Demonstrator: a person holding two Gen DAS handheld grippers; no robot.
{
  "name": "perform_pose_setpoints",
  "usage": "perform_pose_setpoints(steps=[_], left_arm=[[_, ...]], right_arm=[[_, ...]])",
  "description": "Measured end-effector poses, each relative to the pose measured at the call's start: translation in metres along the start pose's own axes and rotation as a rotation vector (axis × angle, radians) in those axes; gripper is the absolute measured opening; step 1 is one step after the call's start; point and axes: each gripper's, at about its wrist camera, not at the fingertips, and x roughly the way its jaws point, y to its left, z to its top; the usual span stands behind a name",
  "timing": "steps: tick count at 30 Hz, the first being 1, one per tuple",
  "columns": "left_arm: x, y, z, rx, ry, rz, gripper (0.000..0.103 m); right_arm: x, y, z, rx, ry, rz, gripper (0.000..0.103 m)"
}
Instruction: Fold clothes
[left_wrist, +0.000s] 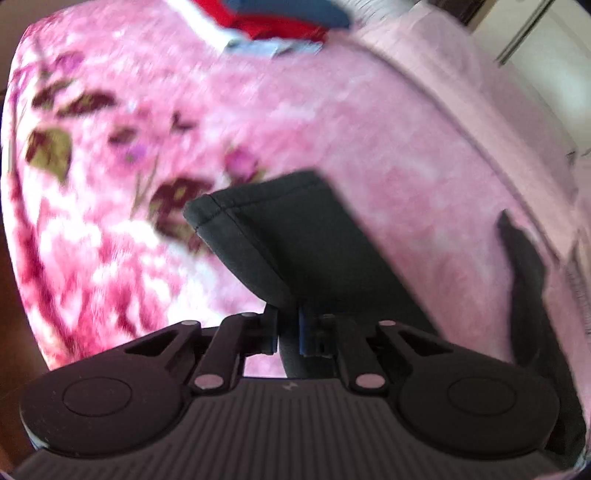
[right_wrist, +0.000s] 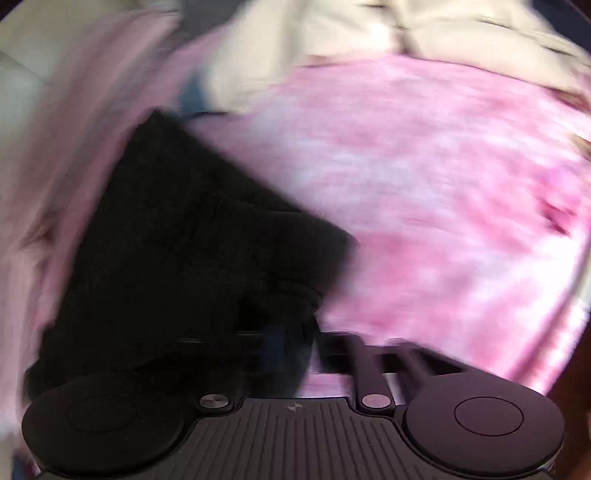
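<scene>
A dark grey-black garment hangs over a pink floral blanket. My left gripper is shut on a folded edge of it, the cloth rising from between the fingers. In the right wrist view the same black garment drapes over the left side of my right gripper and hides its fingers; the cloth bunches where the fingers meet. The view is blurred by motion. Another dark strip of the garment hangs at the right of the left wrist view.
The pink blanket covers a bed. A pile of red and blue clothes lies at its far end. Cream cloth lies beyond the blanket. A pale pink sheet edge runs along the right side.
</scene>
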Motion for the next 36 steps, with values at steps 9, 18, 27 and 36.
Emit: perform_pose_setpoints(steps=[9,18,27,36], left_arm=[[-0.021,0.026,-0.017,0.114,0.135,0.165,0.013],[-0.055,-0.029,0.023,0.150,0.022,0.015,0.023],[0.041,-0.145,0.061,0.165,0.061,-0.272,0.043],[0.182,-0.263,0.098,0.139,0.138,-0.317,0.057]], right_arm=[[-0.026,-0.013,-0.007,-0.046,0.061,-0.125,0.007],[-0.043,0.058,0.026,-0.226,-0.139,-0.246,0.057],[-0.017,0.094,0.064,-0.113,-0.184,-0.154,0.058],[0.011,0.126,0.081,-0.081,-0.185,-0.123,0.058]])
